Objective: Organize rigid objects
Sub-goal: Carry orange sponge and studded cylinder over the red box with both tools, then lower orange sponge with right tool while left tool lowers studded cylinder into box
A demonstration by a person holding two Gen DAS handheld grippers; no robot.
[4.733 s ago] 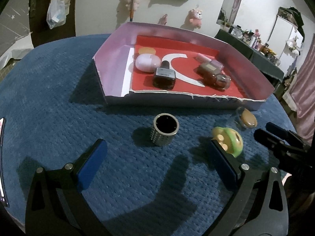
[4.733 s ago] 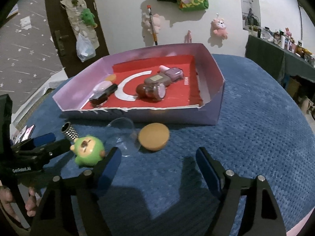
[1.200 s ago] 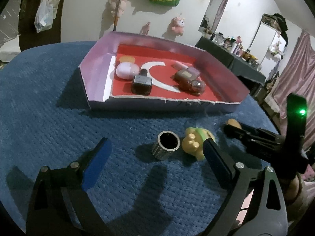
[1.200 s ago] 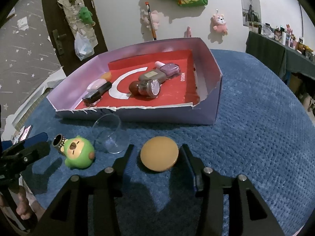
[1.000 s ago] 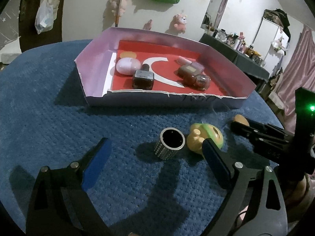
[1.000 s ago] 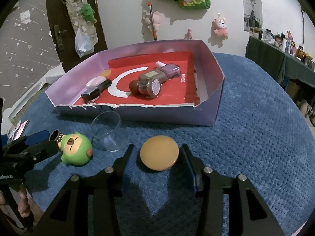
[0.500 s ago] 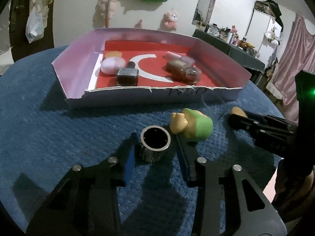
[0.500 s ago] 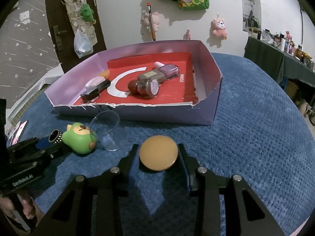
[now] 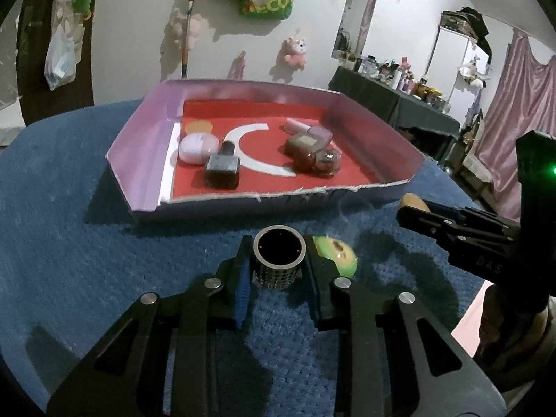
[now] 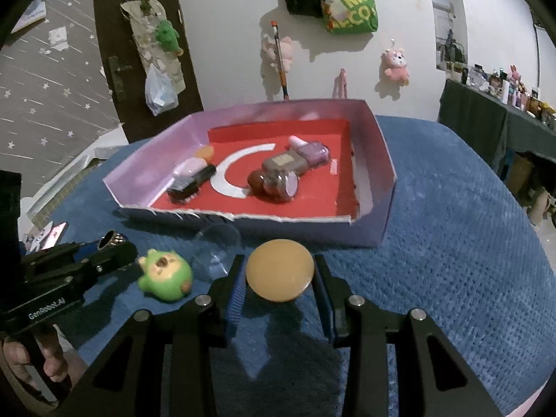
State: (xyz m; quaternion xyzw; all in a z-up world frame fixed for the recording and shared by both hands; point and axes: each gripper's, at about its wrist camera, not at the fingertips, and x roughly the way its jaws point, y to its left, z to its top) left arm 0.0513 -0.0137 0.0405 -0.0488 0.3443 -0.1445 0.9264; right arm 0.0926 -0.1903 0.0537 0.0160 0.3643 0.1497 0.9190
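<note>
**Both grippers loaded, box is right there**

So the left gripper (image 9: 279,271) has its fingers clamped on the little metal cylinder (image 9: 279,258), standing upright with its open end up, just in front of the box (image 9: 146,132). The jaws have just been closing, with the cylinder between them. The right gripper (image 10: 280,279) has its fingers pressed on both sides of the tan round lid (image 10: 280,270), also right by the box's near wall. My guess is both pieces are gripped by their sides so they can go up and over that low wall.

Count outside the box: one cylinder, one lid, one green toy (image 10: 166,275) and one clear cup (image 10: 216,250) lying on its side, all on the blue cloth (image 10: 451,243). Inside I count roughly six small bottles and bits; a few overlap, so can't be sure.
</note>
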